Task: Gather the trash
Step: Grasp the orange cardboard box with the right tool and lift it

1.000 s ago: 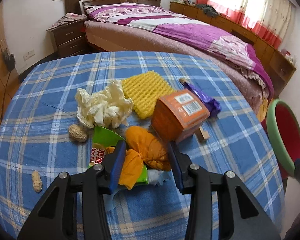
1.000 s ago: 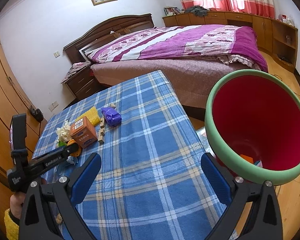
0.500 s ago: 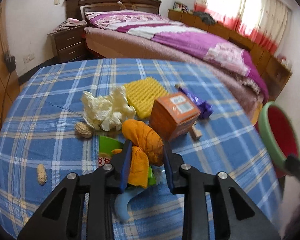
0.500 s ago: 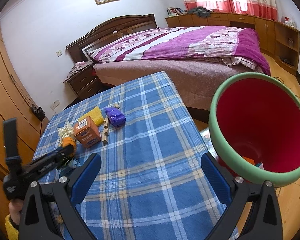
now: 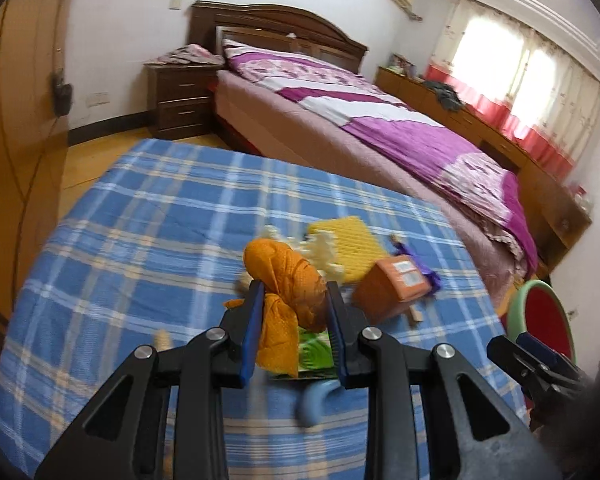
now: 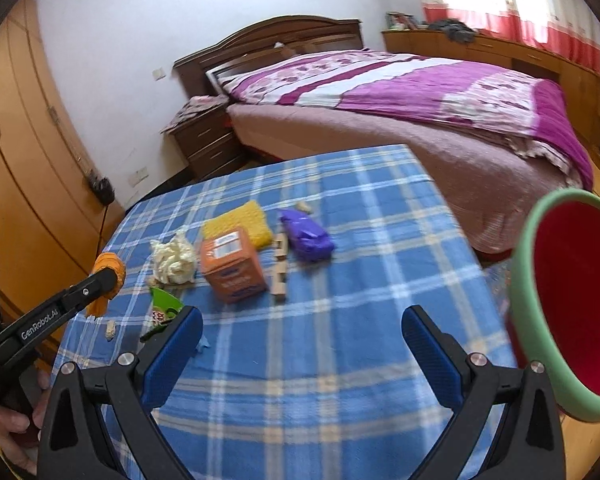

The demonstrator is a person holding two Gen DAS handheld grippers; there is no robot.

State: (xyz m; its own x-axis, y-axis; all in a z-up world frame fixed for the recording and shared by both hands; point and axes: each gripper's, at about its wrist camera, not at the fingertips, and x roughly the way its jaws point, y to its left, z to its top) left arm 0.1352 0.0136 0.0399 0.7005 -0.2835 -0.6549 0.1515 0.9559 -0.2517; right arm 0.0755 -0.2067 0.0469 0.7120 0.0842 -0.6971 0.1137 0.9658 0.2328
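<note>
My left gripper [image 5: 295, 289] is shut on a crumpled orange bag [image 5: 286, 272] and holds it a little above the blue plaid table [image 5: 148, 216]. From the right wrist view, that left gripper [image 6: 109, 277] sits at the table's left edge, and the orange bag [image 6: 109, 266] bulges past its tips. My right gripper [image 6: 302, 316] stands wide open over the near part of the cloth, with nothing between its fingers. A red bin with a green rim [image 6: 526, 280] stands off the table's right side, its green rim [image 5: 516, 312] also showing in the left wrist view.
On the cloth lie a white tissue wad [image 6: 174, 258], an orange box [image 6: 232, 266], a yellow foam net [image 6: 240, 224], a purple wrapper [image 6: 306, 236], wooden blocks [image 6: 279, 268], a green wrapper [image 6: 162, 304] and a peanut [image 6: 110, 330]. A bed [image 6: 420, 92] stands behind.
The left jaws closed on the orange bag and lifted it off the table. My right gripper swung left, so the bin now sits at the right edge of its view.
</note>
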